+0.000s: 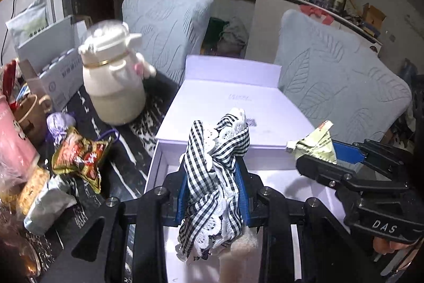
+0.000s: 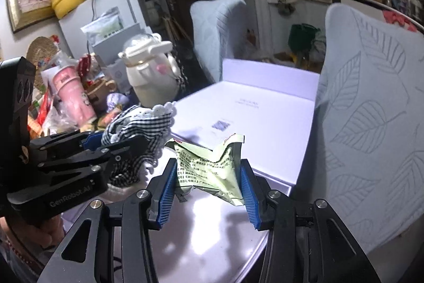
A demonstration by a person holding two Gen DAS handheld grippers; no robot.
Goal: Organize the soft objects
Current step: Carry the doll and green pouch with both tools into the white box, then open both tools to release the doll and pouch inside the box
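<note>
My left gripper (image 1: 213, 187) is shut on a black-and-white checked cloth with white lace trim (image 1: 217, 177), held over the open white box (image 1: 312, 184). The cloth hangs down between the blue pads toward the camera. My right gripper (image 2: 209, 184) is shut on a crumpled pale green foil packet (image 2: 212, 163), also above the box (image 2: 201, 235). In the left wrist view the right gripper (image 1: 315, 158) comes in from the right with the packet (image 1: 315, 142). The right wrist view shows the left gripper (image 2: 111, 147) at the left with the cloth (image 2: 140, 129).
The box's lid (image 1: 233, 108) stands open behind it. A cream bottle (image 1: 114, 78), a red-gold pouch (image 1: 79, 158), a purple pouch (image 1: 59, 126) and other clutter crowd the dark table (image 1: 132, 150) at left. Two pale blue chair backs (image 1: 336, 86) stand behind the box.
</note>
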